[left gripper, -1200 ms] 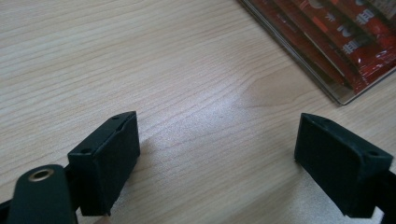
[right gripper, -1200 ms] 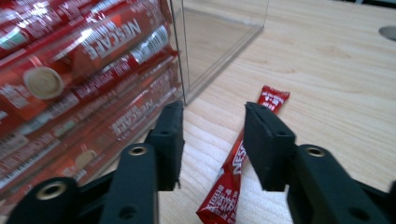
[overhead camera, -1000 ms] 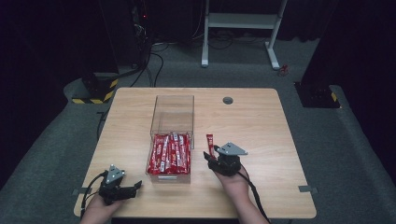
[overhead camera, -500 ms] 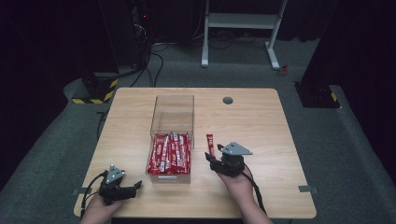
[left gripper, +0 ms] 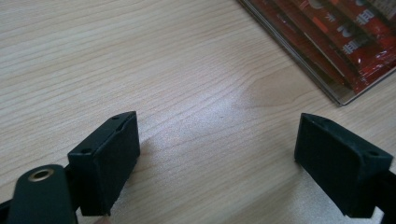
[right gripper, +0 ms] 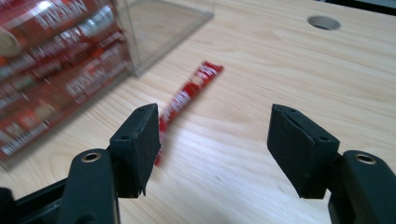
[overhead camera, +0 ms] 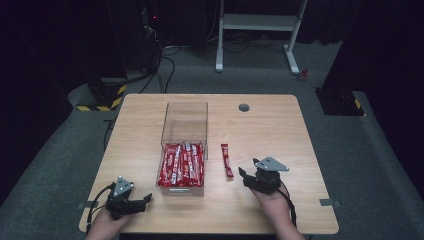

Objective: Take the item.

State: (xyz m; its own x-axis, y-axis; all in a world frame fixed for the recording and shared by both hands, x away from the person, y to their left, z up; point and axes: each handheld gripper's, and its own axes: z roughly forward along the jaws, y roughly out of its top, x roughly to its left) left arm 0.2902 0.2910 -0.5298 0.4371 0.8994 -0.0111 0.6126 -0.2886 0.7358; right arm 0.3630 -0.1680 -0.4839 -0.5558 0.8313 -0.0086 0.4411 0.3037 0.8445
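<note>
The bench (overhead camera: 280, 125) fills the frame centre. A clear box (overhead camera: 184, 145) of red sachets stands centre-left. The right gripper (overhead camera: 248, 176), lower right, empty, has just been opening. The left gripper (overhead camera: 145, 200), lower left, stands wide open, empty. A single red sachet (overhead camera: 227, 160) lies flat just right of the box.

The clear box (overhead camera: 183, 145) stands mid-surface (overhead camera: 270, 125) and blocks the straight way between the left claw (overhead camera: 142, 201) and the right claw (overhead camera: 243, 176). One red packet (overhead camera: 227, 160) lies just right of the box (loose, flat on the wood), near the right claw. Bare wood lies open to the box's left, right and far side.
</note>
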